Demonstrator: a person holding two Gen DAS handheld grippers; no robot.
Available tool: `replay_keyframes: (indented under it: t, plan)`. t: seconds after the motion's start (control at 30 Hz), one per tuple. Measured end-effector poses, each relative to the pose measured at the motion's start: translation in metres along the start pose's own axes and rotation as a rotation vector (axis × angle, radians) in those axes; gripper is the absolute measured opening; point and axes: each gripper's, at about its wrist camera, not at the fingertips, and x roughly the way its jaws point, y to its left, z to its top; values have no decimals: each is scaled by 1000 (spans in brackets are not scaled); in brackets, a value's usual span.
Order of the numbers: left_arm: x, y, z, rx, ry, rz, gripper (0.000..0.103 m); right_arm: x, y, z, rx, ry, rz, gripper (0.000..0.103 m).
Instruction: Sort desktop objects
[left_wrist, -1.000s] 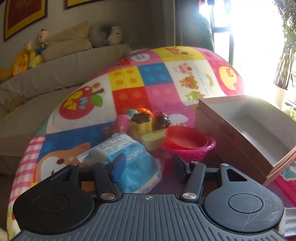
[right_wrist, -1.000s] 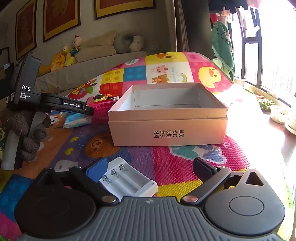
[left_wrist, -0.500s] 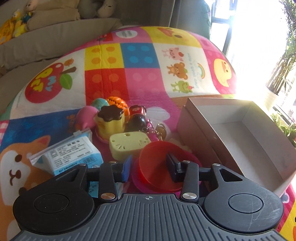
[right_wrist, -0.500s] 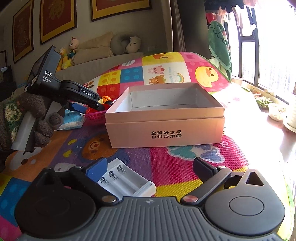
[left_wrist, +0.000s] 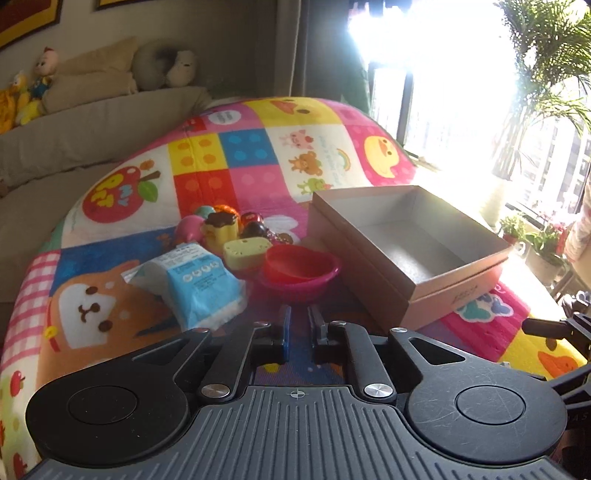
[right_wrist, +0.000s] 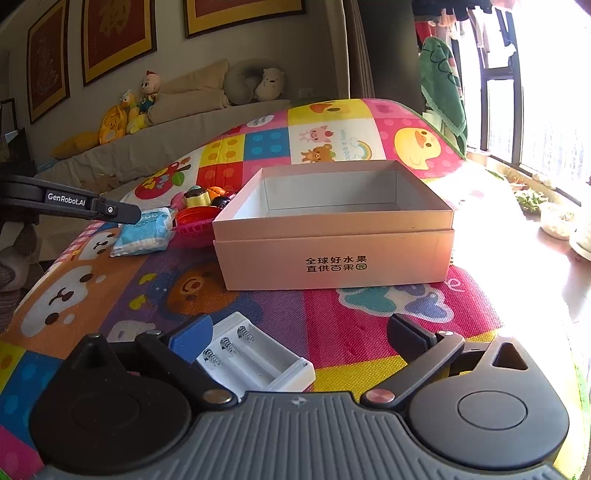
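- Left wrist view: left gripper (left_wrist: 298, 325) has pulled back from the red plastic bowl (left_wrist: 297, 261), jaws now nearly closed on nothing; bowl sits in pink basket (left_wrist: 317, 286) straight ahead, beside open cardboard box (left_wrist: 443, 284).
- Right wrist view: right gripper (right_wrist: 299, 332) unmoved, jaws spread wide; white plastic battery holder (right_wrist: 255, 360) lies just inside left finger, long axis angled, nearer this hand.

One cardboard box (right_wrist: 334, 236) sits centre frame, and one white battery holder (right_wrist: 255, 360) lies at lower centre with one blue packet (left_wrist: 201, 286) at left. One pink basket (left_wrist: 301, 282) holds one red bowl (left_wrist: 295, 260), and behind them sit one yellow cheese block (left_wrist: 245, 251) and one pudding toy (left_wrist: 221, 229).
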Motion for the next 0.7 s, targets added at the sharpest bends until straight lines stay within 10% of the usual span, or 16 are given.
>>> replay_keyframes:
  t: [0.13, 0.27, 0.43, 0.7]
  plan:
    - [1, -1, -28, -32, 38, 52, 84, 0, 9, 25, -21, -2, 68, 101]
    - [6, 0, -45, -34, 56, 127, 100, 2, 44, 73, -129, -40, 136, 95]
    - [3, 15, -56, -87, 84, 160, 103, 50, 99, 118, -240, 101, 244, 39]
    - [-2, 25, -69, -140, 73, 128, 103, 168, 142, 127, -255, 269, 128, 12]
